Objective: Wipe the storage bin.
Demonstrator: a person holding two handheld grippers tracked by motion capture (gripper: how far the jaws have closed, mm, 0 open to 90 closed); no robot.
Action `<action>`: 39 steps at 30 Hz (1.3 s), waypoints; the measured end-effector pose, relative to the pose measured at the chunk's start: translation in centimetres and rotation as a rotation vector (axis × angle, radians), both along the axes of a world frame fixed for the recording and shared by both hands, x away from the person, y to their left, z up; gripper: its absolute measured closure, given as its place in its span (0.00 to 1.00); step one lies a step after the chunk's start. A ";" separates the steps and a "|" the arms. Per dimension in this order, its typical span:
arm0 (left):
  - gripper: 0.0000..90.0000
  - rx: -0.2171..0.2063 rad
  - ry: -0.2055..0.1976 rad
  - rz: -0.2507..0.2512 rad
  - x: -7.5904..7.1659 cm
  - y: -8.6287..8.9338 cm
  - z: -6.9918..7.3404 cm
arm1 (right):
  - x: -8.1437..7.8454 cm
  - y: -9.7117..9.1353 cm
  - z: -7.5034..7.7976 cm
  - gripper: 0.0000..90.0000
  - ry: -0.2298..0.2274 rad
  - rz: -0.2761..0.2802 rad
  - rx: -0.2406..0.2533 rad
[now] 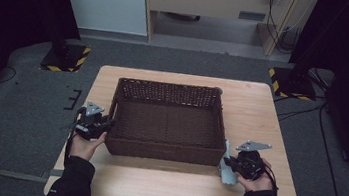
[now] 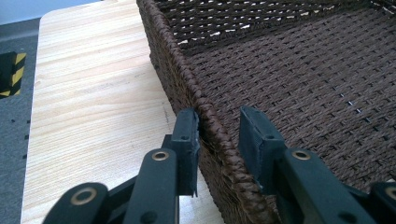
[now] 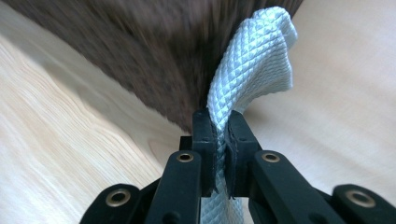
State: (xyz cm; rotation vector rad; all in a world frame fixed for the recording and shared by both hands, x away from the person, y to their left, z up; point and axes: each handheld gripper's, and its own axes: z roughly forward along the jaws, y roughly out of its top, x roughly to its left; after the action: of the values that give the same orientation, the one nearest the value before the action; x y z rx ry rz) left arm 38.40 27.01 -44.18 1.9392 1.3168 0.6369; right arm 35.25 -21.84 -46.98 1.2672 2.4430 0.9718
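The basket (image 2: 205,116) rim is straddled by the left gripper (image 2: 218,135), steadying it, one pad touching; the cloth (image 3: 254,70) is clenched in the right gripper (image 3: 223,140), ready for loading.

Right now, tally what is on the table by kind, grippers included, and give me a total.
Brown woven basket: 1
Pale quilted cloth, pinched in the right gripper: 1
Handheld grippers, the right one and the left gripper straddling the basket's rim: 2
Total: 4
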 end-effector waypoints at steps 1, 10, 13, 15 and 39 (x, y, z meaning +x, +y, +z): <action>0.75 0.000 0.001 0.000 0.0 0.0 0.0 | 0.2 0.2 -0.6 0.94 0.020 -0.003 -0.014; 0.74 -0.008 0.005 -0.001 0.0 0.0 0.0 | -1.1 -0.7 3.3 0.94 -0.109 -0.014 0.076; 0.73 -0.013 0.004 -0.005 0.1 0.1 -0.1 | -1.4 -0.9 4.0 0.94 -0.128 -0.003 0.086; 0.73 -0.007 0.003 -0.005 0.0 0.1 0.0 | -1.2 -0.7 3.4 0.94 -0.116 -0.002 0.077; 0.71 0.007 0.024 -0.020 0.1 0.2 -0.1 | 0.4 -5.7 0.0 0.94 -0.019 -0.222 -0.048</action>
State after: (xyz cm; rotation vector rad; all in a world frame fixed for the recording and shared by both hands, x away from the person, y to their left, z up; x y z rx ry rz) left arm 38.50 27.17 -44.33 1.9689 1.3101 0.6107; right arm 35.64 -27.54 -47.02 1.4669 2.2374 0.8559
